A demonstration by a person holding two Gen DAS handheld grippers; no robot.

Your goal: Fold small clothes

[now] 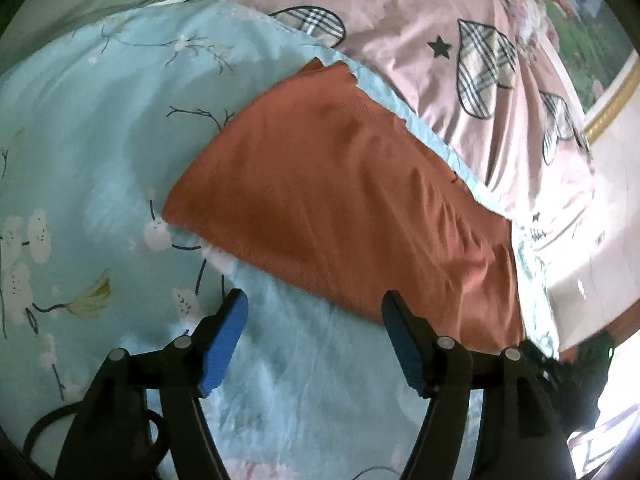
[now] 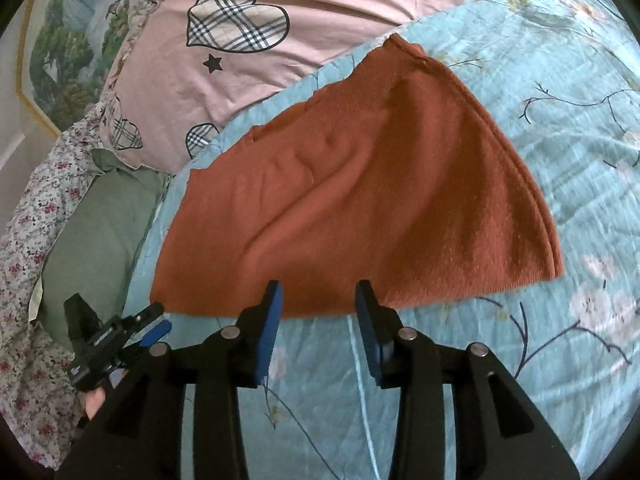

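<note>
Rust-orange garment (image 2: pixel 352 200) lies flat on blue floral quilt (image 2: pixel 560 160), beside the pink pillow (image 2: pixel 320 8). Left tongs (image 1: pixel 314 312) and right tongs (image 2: pixel 319 296) both apart, empty, at garment's near hem. Pinch both near corners evenly, then fold toward the pillow.

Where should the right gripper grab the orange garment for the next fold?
Probably the near hem of the orange garment, from the near side, low along the blue quilt. That edge lies flat and free just ahead of the open right gripper; its fingers already straddle it. The far edge is ragged.
</note>
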